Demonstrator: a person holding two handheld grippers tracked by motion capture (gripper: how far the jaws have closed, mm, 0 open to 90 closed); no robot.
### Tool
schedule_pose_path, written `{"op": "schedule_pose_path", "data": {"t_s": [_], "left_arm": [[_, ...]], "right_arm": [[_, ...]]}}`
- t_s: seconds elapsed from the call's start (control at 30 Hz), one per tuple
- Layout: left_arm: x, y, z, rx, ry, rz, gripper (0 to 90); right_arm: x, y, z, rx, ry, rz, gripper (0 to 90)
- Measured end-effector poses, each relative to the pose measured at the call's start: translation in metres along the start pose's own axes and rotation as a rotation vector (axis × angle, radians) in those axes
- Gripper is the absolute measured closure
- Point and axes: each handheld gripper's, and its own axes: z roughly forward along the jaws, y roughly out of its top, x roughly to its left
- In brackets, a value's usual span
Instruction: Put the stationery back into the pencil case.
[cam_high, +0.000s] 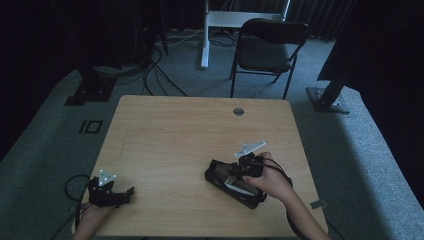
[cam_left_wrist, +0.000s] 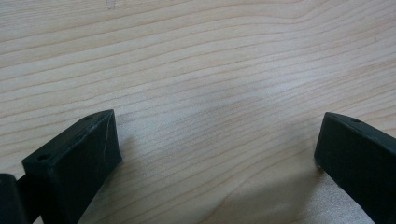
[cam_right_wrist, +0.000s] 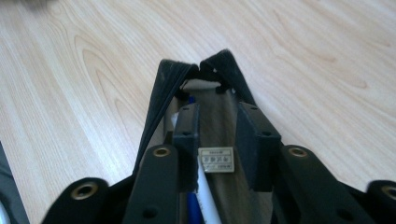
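My right tool (cam_right_wrist: 217, 144), jaws slightly apart inside the soft, light pencil case (cam_right_wrist: 161, 100) w/ pens (cam_right_wrist: 205, 205); left tool (cam_left_wrist: 215, 154) open, idle; I'd grab its stiff zip rim.

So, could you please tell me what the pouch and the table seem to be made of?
The pouch looks like soft black fabric or a synthetic: matte, with a ribbed, stitched edge along its open mouth; which one I cannot tell. Its brown lining could be cloth or leather-like. The table looks like pale wood or a wood-look laminate, smooth and satin, with flowing grain lines; solid or veneer, the pictures leave open.
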Motion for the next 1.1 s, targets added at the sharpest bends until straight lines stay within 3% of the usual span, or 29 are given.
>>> {"op": "schedule_pose_path", "data": {"t_s": [0.27, 0.6, 1.1], "left_arm": [[0.0, 0.0, 0.0, 0.0, 0.0, 0.0, 0.2], [0.0, 0.0, 0.0, 0.0, 0.0, 0.002, 0.2], [0.0, 0.0, 0.0, 0.001, 0.0, 0.001, 0.2]], "right_arm": [[-0.004, 0.003, -0.004, -0.044, -0.005, 0.02, 62.0], [-0.016, 0.005, -0.005, -0.099, -0.057, 0.084, 55.0], [-0.04, -0.007, 0.0, -0.123, -0.115, 0.18, 49.4]]}}
